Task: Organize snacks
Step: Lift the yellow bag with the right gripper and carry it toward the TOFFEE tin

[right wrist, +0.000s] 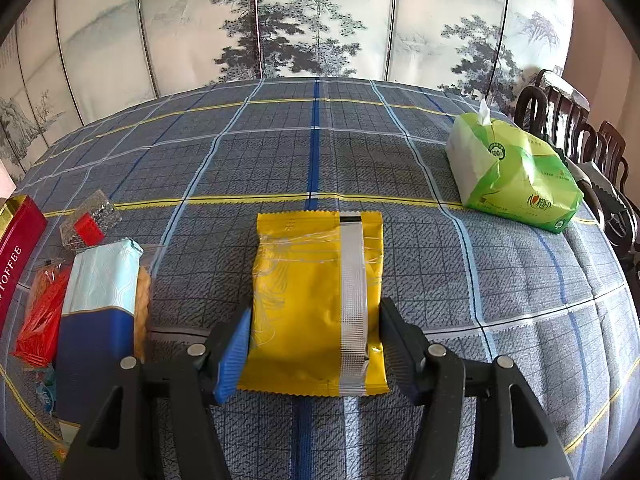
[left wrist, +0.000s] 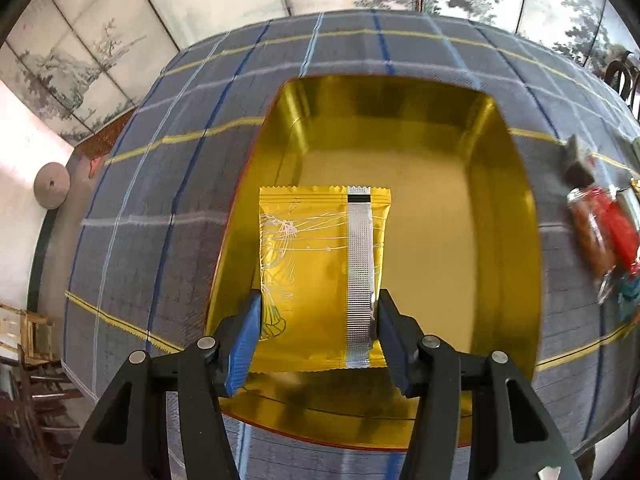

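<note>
Our left gripper (left wrist: pixel 318 320) clamps a yellow snack packet (left wrist: pixel 316 276) between its blue pads (left wrist: pixel 246 344), one pad on each long edge. The packet hangs over the gold tray (left wrist: pixel 508 216), with its silver seam strip facing the camera. The tray is gold inside, with a red rim along the near edge, and we see nothing else lying in it. It rests on the blue-grey plaid tablecloth (left wrist: pixel 168 184).

Our right gripper (right wrist: pixel 316 344) grips a second yellow packet (right wrist: pixel 304 304) of the same kind, pads against both long sides. Below it is open tablecloth; we cannot tell whether the packet touches the cloth.

In the right wrist view, the remaining snacks lie at the left:
- a blue and pale-blue packet (right wrist: pixel 98 312);
- an orange-red packet (right wrist: pixel 40 312) touching its left side;
- a small clear wrapper with a red label (right wrist: pixel 89 224), further back;
- a red tin marked TOFFEE (right wrist: pixel 16 248) at the frame edge.

A green tissue pack (right wrist: pixel 516 176) sits at the far right of the table, well apart from the snacks. Blurred red and orange snacks (left wrist: pixel 604 232) appear right of the tray in the left wrist view.
</note>
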`<state>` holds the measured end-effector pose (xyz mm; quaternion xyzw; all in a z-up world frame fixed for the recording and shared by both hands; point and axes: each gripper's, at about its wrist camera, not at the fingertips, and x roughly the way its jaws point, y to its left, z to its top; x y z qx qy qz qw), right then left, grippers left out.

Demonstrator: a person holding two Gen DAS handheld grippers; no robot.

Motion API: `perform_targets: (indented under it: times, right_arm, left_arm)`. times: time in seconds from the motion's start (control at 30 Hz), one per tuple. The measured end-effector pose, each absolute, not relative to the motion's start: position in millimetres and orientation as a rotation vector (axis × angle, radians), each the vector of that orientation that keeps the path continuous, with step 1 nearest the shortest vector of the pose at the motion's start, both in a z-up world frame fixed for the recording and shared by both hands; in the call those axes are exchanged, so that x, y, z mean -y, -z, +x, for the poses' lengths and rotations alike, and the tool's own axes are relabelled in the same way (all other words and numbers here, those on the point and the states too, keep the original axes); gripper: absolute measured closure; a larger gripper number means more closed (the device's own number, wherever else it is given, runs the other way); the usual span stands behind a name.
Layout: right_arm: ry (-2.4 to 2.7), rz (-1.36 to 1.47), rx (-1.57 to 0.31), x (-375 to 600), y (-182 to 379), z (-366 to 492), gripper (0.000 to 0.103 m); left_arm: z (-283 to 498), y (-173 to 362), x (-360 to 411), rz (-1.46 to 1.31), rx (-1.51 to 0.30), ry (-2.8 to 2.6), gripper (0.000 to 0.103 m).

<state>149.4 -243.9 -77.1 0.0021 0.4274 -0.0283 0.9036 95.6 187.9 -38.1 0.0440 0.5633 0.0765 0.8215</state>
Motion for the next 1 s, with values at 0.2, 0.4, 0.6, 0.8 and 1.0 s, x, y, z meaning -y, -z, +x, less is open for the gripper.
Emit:
perform_targets:
  times: [0.2, 0.4, 0.6, 0.8, 1.0]
  right_arm:
    - [0.067, 0.003, -0.883, 244.2, 77.5, 146.6, 0.042]
    - [0.104, 0.012, -0.897, 241.6, 76.4, 145.0, 0.042]
    - [0.161, 0.021, -0.897, 237.4, 68.2, 139.0, 0.042]
    - [0.215, 0.067, -0.84, 233.1, 35.9, 122.2, 0.042]
    - [0.151, 0.089, -0.782, 193.3, -1.6, 109.7, 0.042]
  left_arm:
    - [92.2, 50.5, -200.3, 0.083, -1.219, -0.153, 0.052]
    - [91.8, 53.0, -203.5, 0.082, -1.222, -0.138, 0.052]
    - [90.9, 53.4, -203.6, 0.1, -1.212, -0.134, 0.049]
    - [86.1, 53.4, -198.3, 0.122, -1.189, -0.113, 0.039]
    - [77.4, 39.3, -194.1, 0.103, -1.127, -0.091, 0.035]
